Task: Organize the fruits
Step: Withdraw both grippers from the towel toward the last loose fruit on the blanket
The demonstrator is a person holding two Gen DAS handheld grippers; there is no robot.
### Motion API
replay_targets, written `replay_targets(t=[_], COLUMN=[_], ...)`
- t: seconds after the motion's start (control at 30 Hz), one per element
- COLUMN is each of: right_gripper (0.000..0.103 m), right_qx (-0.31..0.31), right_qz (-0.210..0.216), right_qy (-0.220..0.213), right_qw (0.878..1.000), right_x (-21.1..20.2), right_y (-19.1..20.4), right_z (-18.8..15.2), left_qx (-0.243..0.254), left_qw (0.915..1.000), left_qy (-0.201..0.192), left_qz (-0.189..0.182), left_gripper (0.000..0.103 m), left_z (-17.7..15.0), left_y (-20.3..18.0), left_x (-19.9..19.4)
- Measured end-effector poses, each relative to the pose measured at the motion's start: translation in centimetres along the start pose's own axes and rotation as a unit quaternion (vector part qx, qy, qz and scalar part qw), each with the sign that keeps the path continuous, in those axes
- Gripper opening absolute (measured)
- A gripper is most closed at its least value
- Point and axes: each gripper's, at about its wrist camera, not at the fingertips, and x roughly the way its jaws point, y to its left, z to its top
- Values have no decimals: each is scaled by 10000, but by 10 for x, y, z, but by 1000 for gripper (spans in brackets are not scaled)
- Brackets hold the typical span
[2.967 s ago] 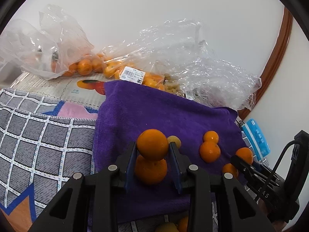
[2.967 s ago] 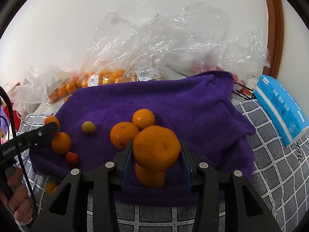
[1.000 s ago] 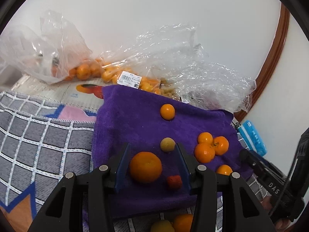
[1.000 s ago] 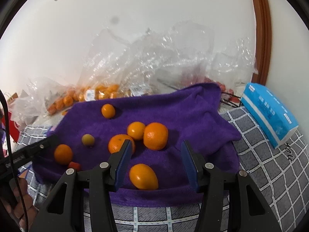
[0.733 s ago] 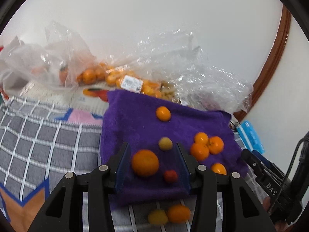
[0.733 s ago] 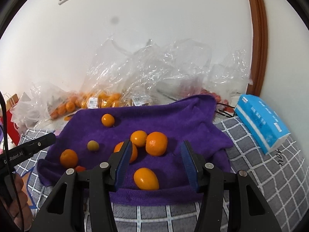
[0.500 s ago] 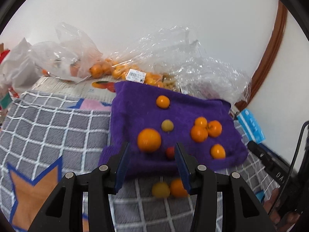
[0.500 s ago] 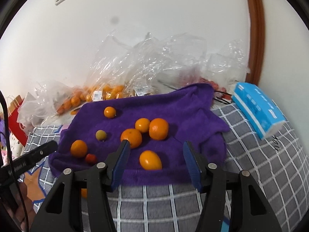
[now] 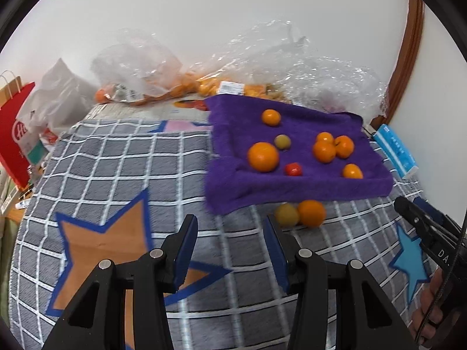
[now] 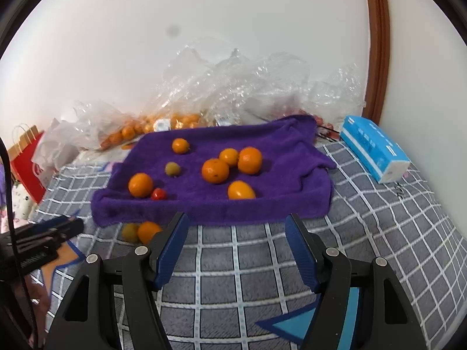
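Observation:
A purple towel (image 9: 233, 180) (image 10: 292, 157) lies on the grey checked cloth and carries several oranges, among them a large one (image 9: 263, 156) (image 10: 141, 185), a small red fruit (image 9: 293, 169) (image 10: 158, 194) and a greenish fruit (image 9: 282, 141) (image 10: 172, 169). An orange (image 9: 311, 213) (image 10: 148, 231) and a yellowish fruit (image 9: 286, 214) (image 10: 130, 232) lie on the cloth just off the towel's near edge. My left gripper (image 9: 230, 242) is open and empty, well short of the towel. My right gripper (image 10: 236, 242) is open and empty, also back from the towel.
Clear plastic bags (image 10: 233, 87) with more oranges (image 9: 175, 89) lie along the white wall behind the towel. A blue tissue pack (image 10: 375, 148) (image 9: 395, 153) lies to the right. A red paper bag (image 9: 13, 134) and a white bag stand at the left edge.
Both grippers let go of their oranges on the towel, opened, and have pulled back and up; the towel and fruits now look farther away.

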Motion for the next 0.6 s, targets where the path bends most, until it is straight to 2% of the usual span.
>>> replay_targets(t=[0.2,0.33,0.53,0.6], right_gripper=[68,68,57,56], right_qx=[97,284,511,547], right_qz=[121,129,388,481], right_qy=[469,473,652,684], right_qw=[9988,9984,9958,9950], right_x=[26,37,58,64], right_y=[13,20,30,35], right_z=[-12,-13,-11,-10], left_qx=[-163,-180,-257,-248], left_qw=[9996,9994,9990,9990], left_qy=[247,306,346,350], left_qz=[-38,12,-105,-131], left_gripper=[44,44,44,44], left_z=[-7,-10,-18,-21], left_y=[27,39,48,49], left_x=[12,17,28,31])
